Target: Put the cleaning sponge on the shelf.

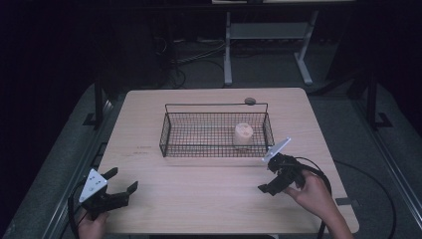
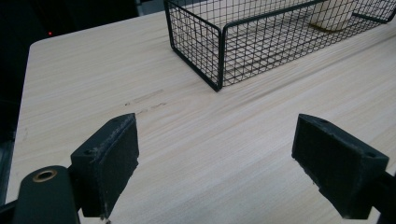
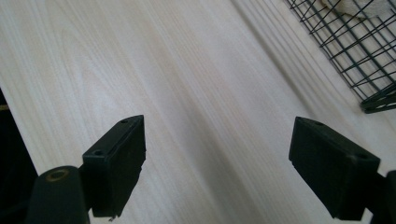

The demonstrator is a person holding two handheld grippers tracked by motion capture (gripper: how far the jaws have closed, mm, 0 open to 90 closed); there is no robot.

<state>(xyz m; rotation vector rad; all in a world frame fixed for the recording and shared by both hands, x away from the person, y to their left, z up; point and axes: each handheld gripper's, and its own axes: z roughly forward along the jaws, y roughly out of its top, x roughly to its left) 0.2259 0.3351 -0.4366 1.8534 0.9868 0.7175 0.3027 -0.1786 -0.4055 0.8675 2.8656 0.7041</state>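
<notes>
A black wire basket stands mid-counter with a pale cup upright inside, near its right end. The left gripper hovers well in front of the basket's left corner, jaws apart; the right gripper is just in front of its right corner, jaws apart too

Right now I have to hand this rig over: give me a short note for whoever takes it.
Left gripper: open, holding nothing, low over the table's near left corner.
Right gripper: open, holding nothing, just in front of the wire basket's near right corner.
Beige cup-like container: standing inside the basket, toward its right end.
Small dark round piece: on the table behind the basket.
Done, by the look of it: container in the basket. Left: unclear; possibly that round piece.
</notes>
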